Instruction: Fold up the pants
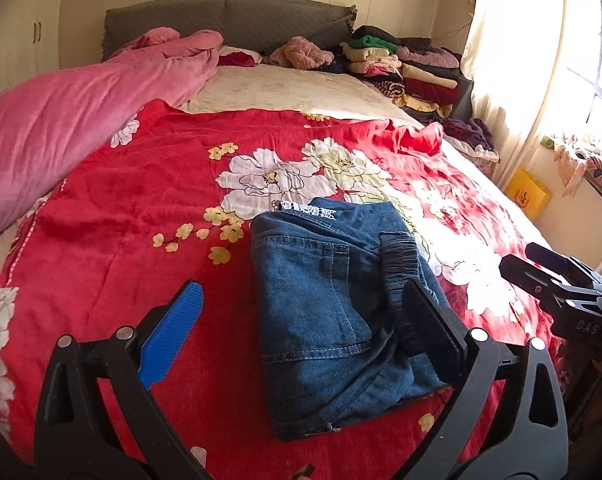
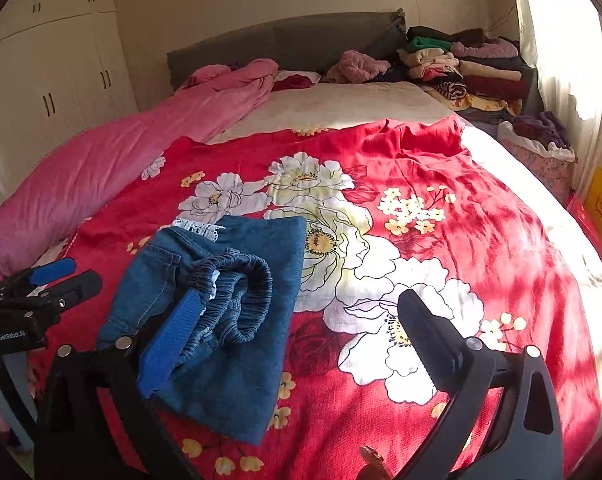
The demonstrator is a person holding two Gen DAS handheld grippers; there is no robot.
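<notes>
Pants [image 1: 333, 312], blue denim, folded into a small fat bundle on the red flowered blanket [image 1: 141, 208] of the bed. Stretchy waistband [image 2: 241, 300] on top, scrunched and curled, with a bit of white lace [image 2: 197, 227] peeking out at the far edge. Pocket and seams showing on the left side of the bundle. Left gripper [image 1: 305, 332] hanging above the near part of the pants, jaws wide apart and gripping nothing, blue pad [image 1: 173, 336] off to one side over the blanket, black pad over the waistband. Right gripper [image 2: 301, 344] also spread wide and empty, blue pad [image 2: 173, 344] over the waistband, black one over the white flowers. Fold looks just about done. For a neat end: lift both grippers straight up and away, slow, so no pad snags the cloth and pulls the bundle open. Maybe one more gentle pat on the puffy waistband to make it lie flat, since it sticks up and could spring loose. Denim thick and a bit stiff, so likely to stay put once pressed. Farther back, a pink quilt [image 1: 61, 120] along the left side of the bed, and a pile of folded clothes [image 1: 401, 64] near the headboard, well apart from the pants.
</notes>
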